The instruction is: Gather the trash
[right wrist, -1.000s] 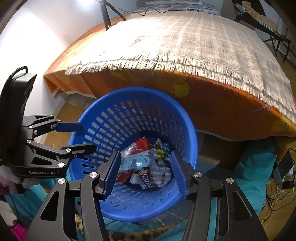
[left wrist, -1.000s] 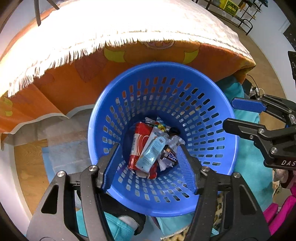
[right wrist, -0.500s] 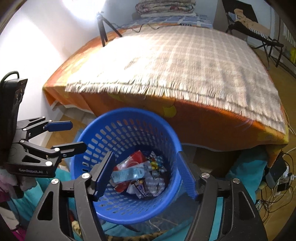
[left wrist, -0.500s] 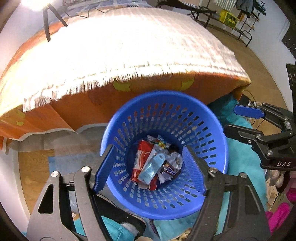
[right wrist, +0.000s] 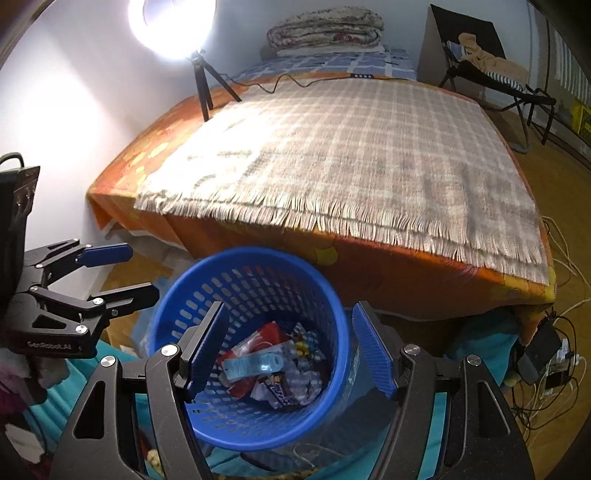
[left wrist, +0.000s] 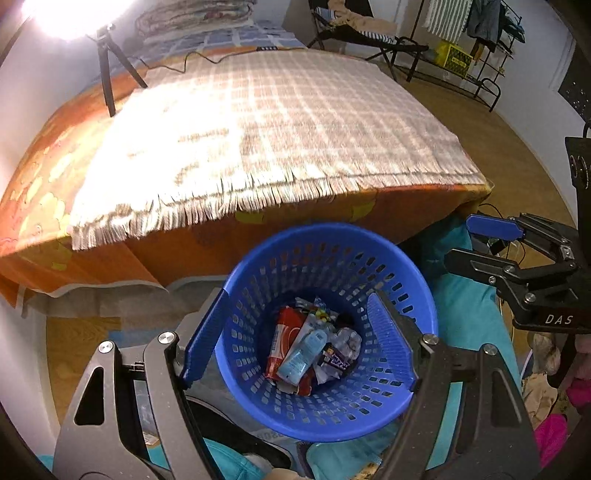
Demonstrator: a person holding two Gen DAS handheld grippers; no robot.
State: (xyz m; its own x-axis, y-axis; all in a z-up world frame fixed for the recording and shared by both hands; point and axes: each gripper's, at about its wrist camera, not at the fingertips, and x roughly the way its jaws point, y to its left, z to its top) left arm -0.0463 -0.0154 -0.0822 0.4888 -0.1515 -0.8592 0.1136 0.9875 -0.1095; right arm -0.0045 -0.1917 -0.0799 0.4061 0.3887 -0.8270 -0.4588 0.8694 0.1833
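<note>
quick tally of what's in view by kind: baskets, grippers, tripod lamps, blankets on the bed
baskets: 1
grippers: 2, left and right
tripod lamps: 1
blankets: 2, plaid and folded
total: 6

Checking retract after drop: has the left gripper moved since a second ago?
Yes. The left gripper has pulled up and away: the blue basket looks smaller, more of the bed shows. Jaws open, empty.

Blue perforated basket (left wrist: 369,417), orange bedsheet (left wrist: 110,254), beige checked fringed blanket (left wrist: 258,140), teal cloth (left wrist: 465,306)
</note>
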